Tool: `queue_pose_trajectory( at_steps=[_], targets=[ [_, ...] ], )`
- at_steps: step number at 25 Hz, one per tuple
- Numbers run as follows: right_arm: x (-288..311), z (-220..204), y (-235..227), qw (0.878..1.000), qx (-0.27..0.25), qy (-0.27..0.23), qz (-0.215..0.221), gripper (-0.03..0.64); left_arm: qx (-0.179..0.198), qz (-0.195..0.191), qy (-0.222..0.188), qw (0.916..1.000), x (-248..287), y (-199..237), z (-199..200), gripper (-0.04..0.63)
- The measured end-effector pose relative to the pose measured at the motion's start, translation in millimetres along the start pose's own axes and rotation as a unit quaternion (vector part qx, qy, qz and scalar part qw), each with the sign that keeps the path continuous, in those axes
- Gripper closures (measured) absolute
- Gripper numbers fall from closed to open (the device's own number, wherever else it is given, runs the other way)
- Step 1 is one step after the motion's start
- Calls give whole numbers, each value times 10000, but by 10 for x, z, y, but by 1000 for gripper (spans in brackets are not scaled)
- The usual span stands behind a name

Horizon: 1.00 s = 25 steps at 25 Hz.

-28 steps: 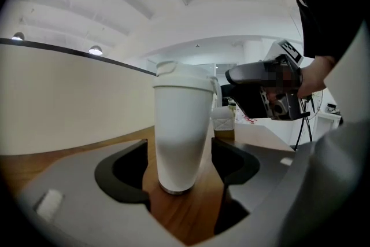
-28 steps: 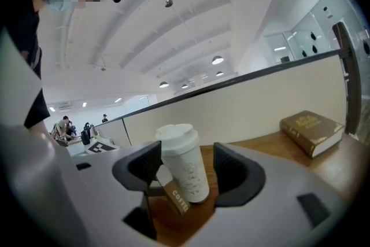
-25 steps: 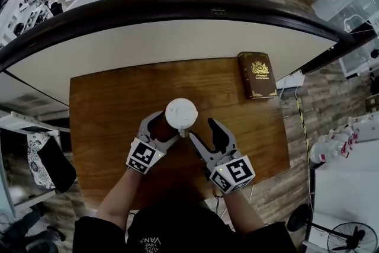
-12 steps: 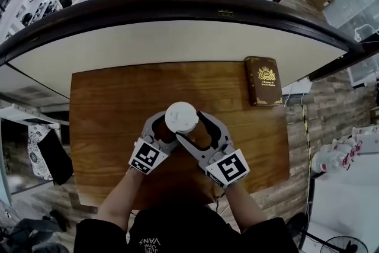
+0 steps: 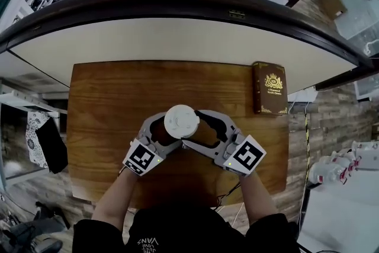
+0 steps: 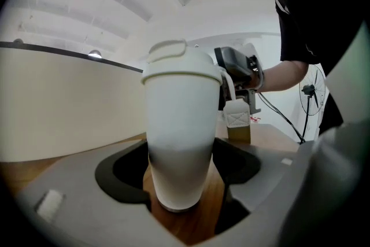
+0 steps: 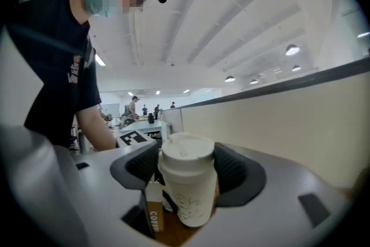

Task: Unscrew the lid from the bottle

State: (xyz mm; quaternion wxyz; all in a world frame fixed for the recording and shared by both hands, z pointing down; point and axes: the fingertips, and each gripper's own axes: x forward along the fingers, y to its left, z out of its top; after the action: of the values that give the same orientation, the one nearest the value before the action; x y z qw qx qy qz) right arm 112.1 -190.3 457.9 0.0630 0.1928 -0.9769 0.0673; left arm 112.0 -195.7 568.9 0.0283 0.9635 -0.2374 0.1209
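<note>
Right gripper (image 5: 192, 127) swung in, jaws just opened astride the lid (image 5: 180, 121); left gripper (image 5: 164, 130) clamps the bottle (image 6: 176, 142), well inside table (image 5: 106, 98) edges.

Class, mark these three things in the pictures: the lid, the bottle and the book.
lid (image 5: 180, 121): head view, middle of its white top.
bottle (image 6: 176, 142): left gripper view, middle of its white body.
book (image 5: 270, 88): head view, middle of its brown cover.

A wooden table (image 5: 106, 103) stands against a curved, dark-rimmed cream partition (image 5: 177, 38), plank flooring (image 5: 328, 127) below and ceiling lights (image 7: 292, 50) overhead
</note>
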Motion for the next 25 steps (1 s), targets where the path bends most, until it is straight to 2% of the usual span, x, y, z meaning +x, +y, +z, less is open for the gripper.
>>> queue_pose_trajectory(
  at_steps=[4,8,11,13,16,19,21,25],
  targets=[
    [14,-9,17,9936,-376,103,1062,334,42,-55,-12,10000,-5,-5,-15,253],
    [45,2,38,9778,-553,275,2002,334,71,-68,-35,9999,-29,-7,-21,253],
    [70,12,57,9646,-702,443,2502,334,79,-61,-30,9999,-42,-8,-26,253],
    [80,2,67,9598,-778,597,2631,334,76,-41,-34,10000,-47,-9,-25,253],
    [65,34,56,9687,-799,612,2270,325,60,-15,-38,10000,-49,-11,-25,253],
    [16,181,40,9883,-583,173,1399,315,55,5,-31,10000,-51,-9,-27,253],
    [-5,228,34,9963,-505,-30,694,312,36,37,-11,10000,-54,-6,-41,253],
    [12,211,86,9974,-531,-265,-418,298,-38,95,10,9999,-47,-1,-61,253]
  ],
)
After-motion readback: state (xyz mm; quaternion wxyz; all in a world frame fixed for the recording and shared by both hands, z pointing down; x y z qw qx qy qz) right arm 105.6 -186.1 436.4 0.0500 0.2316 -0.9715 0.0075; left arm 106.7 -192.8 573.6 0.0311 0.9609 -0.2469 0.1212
